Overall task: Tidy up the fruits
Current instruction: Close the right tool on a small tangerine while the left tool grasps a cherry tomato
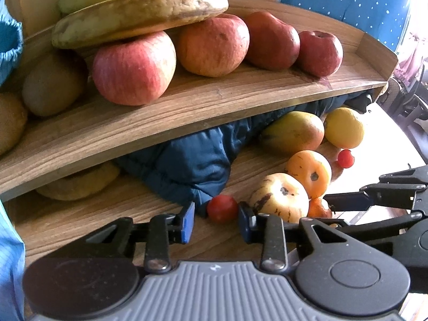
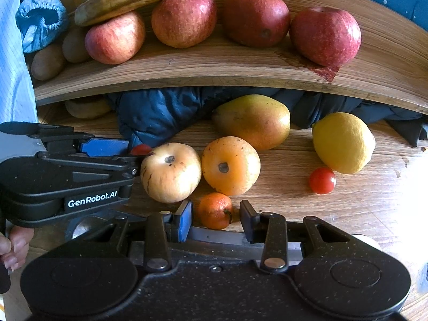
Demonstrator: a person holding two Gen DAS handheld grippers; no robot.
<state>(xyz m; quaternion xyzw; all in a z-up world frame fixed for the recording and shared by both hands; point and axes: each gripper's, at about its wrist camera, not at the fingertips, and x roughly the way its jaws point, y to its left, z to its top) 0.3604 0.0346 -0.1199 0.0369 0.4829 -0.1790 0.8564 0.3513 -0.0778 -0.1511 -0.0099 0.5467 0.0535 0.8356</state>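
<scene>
The left claw (image 1: 215,220) straddles a small round red cherry tomato (image 1: 222,208) on the wooden surface (image 1: 107,214), just below the front edge of the curved wooden shelf (image 1: 187,101). One blue pad is near the tomato's side and the other stands clear, so the claw is released and grips nothing. The right claw (image 2: 215,220), likewise released, brackets a small orange mandarin (image 2: 215,210) lying farther out from the shelf, with a gap at each pad.

Handling, judged: the tomato is light, thin-skinned, smooth and apt to roll or burst. It should be pinched gently across its widest middle. The mandarin is light, with soft, dimpled, grippier peel; hold it across its equator, clear of the stem.

Between the mandarin and the shelf lie a pale yellow speckled apple (image 2: 171,172) and an orange-yellow round fruit (image 2: 230,165). On the shelf itself sits a row of red apples (image 2: 184,18).
</scene>
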